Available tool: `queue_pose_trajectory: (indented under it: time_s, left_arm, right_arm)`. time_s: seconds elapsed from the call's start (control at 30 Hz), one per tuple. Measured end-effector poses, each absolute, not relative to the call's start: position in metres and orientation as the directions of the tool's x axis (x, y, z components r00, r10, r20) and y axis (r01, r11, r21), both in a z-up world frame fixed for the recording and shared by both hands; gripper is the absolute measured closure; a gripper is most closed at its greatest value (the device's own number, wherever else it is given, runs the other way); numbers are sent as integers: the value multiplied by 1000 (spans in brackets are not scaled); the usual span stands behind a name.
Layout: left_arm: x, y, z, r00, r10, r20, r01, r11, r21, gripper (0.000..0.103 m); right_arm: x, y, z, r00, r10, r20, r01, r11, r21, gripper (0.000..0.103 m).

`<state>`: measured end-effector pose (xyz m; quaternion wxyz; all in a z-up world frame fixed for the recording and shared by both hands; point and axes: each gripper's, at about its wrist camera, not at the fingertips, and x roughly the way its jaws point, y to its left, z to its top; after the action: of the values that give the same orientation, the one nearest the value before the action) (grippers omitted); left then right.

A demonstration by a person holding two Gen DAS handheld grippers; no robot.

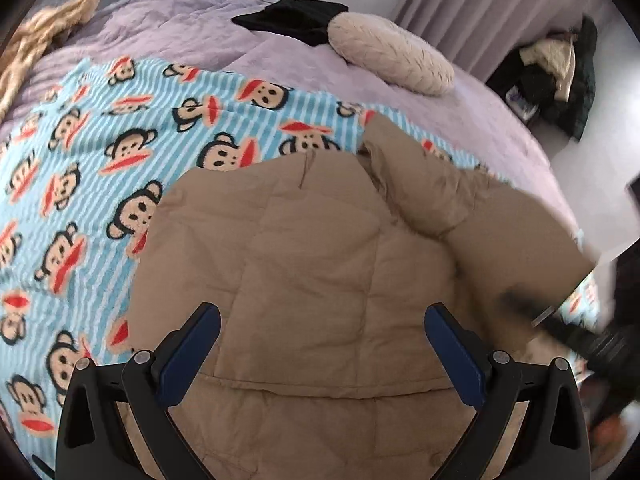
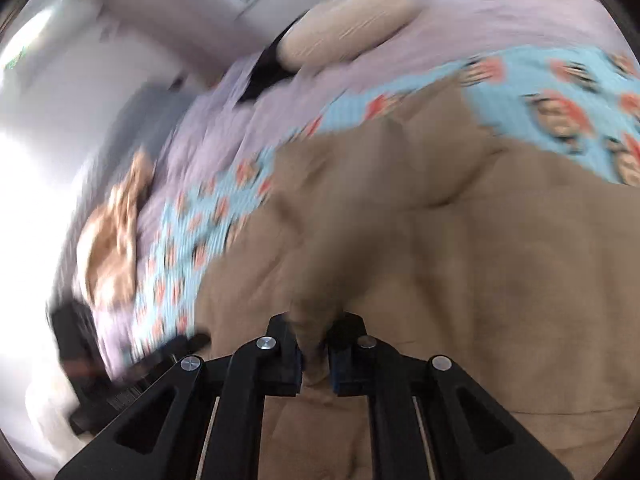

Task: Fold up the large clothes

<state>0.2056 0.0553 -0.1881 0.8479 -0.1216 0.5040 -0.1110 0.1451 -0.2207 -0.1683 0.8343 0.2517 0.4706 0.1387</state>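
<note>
One bed (image 1: 208,40) with lilac cover carries one striped monkey-print blanket (image 1: 100,152). One tan quilted coat (image 1: 320,264) lies on the blanket, toward the bed's near edge. One cream cushion (image 1: 390,52) and one black garment (image 1: 288,20) sit near the far edge. Left gripper (image 1: 322,356) stands wide, empty, above the coat. Right gripper (image 2: 316,360) is narrow, pinching a coat fold.
</note>
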Motion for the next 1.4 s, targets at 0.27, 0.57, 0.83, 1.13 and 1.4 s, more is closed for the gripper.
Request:
queue_pose_trajectory:
  time_s: [0.27, 0.57, 0.83, 1.13, 1.4]
  left_arm:
    - [211, 49, -195, 399, -455, -796, 107, 885, -452, 1]
    - [214, 8, -221, 258, -541, -800, 162, 841, -517, 1]
    - [218, -18, -234, 192, -502, -843, 220, 859, -461, 90]
    - [232, -1, -247, 259, -385, -886, 228, 916, -331, 90]
    - [218, 32, -209, 371, -282, -885, 148, 959, -244, 90]
  right_arm:
    - [109, -208, -205, 328, 500, -801, 50, 838, 544, 45]
    - [6, -347, -210, 434, 388, -813, 397, 728, 559, 39]
    - [-6, -399, -222, 552, 333, -765, 527, 572, 629, 92]
    - [32, -390, -247, 511, 318, -799, 513, 633, 580, 97]
    - [19, -377, -217, 425, 333, -842, 430, 744, 512, 73]
